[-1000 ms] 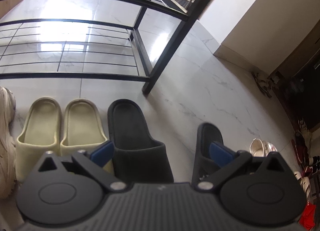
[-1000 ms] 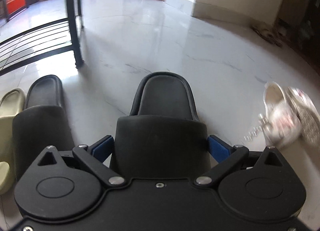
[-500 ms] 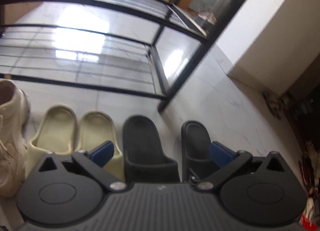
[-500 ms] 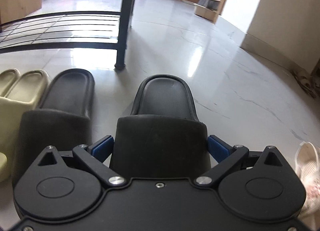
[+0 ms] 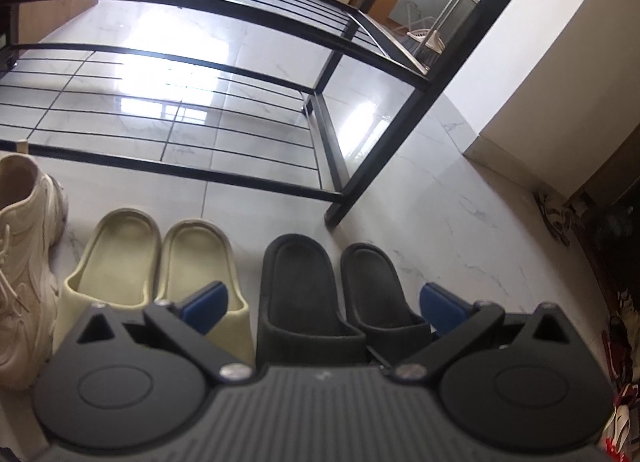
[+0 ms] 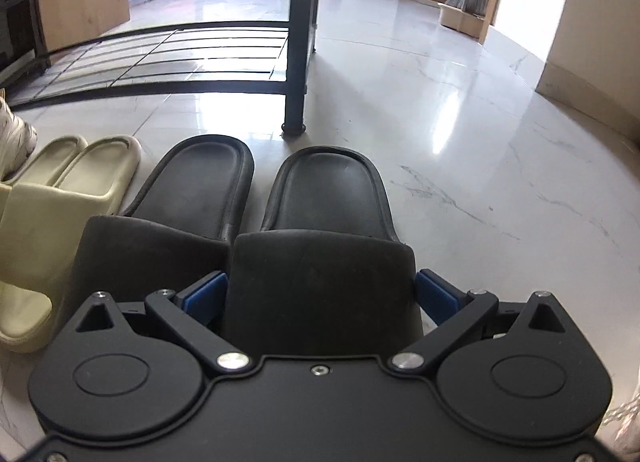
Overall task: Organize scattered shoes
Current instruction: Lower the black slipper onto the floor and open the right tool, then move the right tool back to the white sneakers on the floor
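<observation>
My right gripper (image 6: 322, 294) is shut on the strap of a black slipper (image 6: 328, 198), its blue pads pressing both sides. The slipper sits beside its mate (image 6: 200, 182), toes toward the rack. In the left wrist view the black pair (image 5: 300, 278) lies side by side on the floor in front of the black metal shoe rack (image 5: 320, 134), right of a cream slipper pair (image 5: 120, 258) and a beige sneaker (image 5: 20, 254). My left gripper (image 5: 324, 302) hovers open above the row, holding nothing.
The rack's front leg (image 6: 296, 62) stands just beyond the black slippers' toes. Scattered shoes lie by the wall at the right (image 5: 556, 210) and a white shoe (image 6: 628, 422) sits at the lower right edge. Cardboard boxes (image 6: 80, 2) stand behind the rack.
My right gripper has carried the black slipper left until it lies beside its mate. The left gripper has drawn back and up, so the whole row shows.
</observation>
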`<action>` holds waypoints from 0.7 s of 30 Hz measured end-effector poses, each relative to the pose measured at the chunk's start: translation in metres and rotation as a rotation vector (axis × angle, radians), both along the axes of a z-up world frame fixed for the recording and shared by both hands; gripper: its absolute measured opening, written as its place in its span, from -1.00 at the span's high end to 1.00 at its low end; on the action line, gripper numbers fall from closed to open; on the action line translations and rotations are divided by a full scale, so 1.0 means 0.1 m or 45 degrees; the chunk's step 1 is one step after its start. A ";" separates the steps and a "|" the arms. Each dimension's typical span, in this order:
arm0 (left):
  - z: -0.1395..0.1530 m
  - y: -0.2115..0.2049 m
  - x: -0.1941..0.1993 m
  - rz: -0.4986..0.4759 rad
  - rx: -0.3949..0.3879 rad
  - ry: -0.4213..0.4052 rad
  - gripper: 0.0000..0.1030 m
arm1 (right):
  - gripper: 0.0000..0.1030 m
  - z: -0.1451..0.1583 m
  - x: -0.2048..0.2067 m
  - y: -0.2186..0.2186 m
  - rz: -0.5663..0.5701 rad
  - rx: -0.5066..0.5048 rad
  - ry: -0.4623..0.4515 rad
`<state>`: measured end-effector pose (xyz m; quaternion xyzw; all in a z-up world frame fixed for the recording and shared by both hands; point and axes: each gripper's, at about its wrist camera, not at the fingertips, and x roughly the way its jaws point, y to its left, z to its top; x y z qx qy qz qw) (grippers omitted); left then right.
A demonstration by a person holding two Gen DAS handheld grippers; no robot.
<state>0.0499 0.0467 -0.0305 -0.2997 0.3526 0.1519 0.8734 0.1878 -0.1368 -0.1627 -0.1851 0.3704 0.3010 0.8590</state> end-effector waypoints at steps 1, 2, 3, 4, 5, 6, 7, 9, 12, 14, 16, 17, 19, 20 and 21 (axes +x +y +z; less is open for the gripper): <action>0.00 -0.01 0.00 -0.002 0.005 0.001 -0.99 | -1.00 -0.01 0.01 -0.01 -0.015 0.014 0.003; 0.00 -0.01 -0.01 -0.001 0.011 -0.001 -0.99 | -1.00 -0.01 0.01 -0.01 -0.027 0.015 0.002; 0.00 -0.01 -0.01 0.003 0.017 -0.005 -0.99 | -1.00 -0.01 0.01 0.00 -0.035 0.013 0.003; 0.01 -0.01 -0.02 0.005 0.021 -0.006 -0.99 | -1.00 -0.01 0.01 0.00 -0.042 0.013 0.004; 0.01 -0.01 -0.02 0.007 0.026 -0.005 -0.99 | -1.00 0.00 0.02 0.02 -0.067 0.004 0.012; 0.01 -0.02 -0.02 0.007 0.030 -0.004 -0.99 | -1.00 0.00 0.02 0.02 -0.077 0.001 0.015; 0.01 -0.02 -0.02 0.008 0.037 -0.005 -0.99 | -1.00 0.01 0.02 0.02 -0.107 -0.001 0.020; 0.03 -0.03 -0.03 0.011 0.054 -0.008 -0.99 | -1.00 0.01 0.01 0.01 -0.140 0.004 0.020; 0.06 -0.05 -0.04 0.014 0.084 -0.021 -0.99 | -1.00 0.03 -0.03 -0.04 -0.191 0.018 0.024; 0.10 -0.06 -0.07 0.024 0.109 -0.044 -0.99 | -1.00 0.09 -0.09 -0.13 -0.230 0.061 -0.006; 0.14 -0.07 -0.09 0.030 0.128 -0.063 -0.99 | -1.00 0.17 -0.12 -0.22 -0.280 0.115 -0.008; 0.15 -0.08 -0.09 0.028 0.134 -0.068 -0.99 | -1.00 0.21 -0.14 -0.26 -0.297 0.137 -0.008; 0.17 -0.10 -0.09 0.018 0.157 -0.071 -0.99 | -1.00 0.28 -0.17 -0.34 -0.328 0.178 -0.009; 0.17 -0.11 -0.08 0.016 0.164 -0.071 -0.99 | -1.00 0.33 -0.18 -0.38 -0.351 0.201 -0.013; 0.18 -0.12 -0.08 0.015 0.174 -0.072 -0.99 | -1.00 0.34 -0.19 -0.39 -0.361 0.211 -0.014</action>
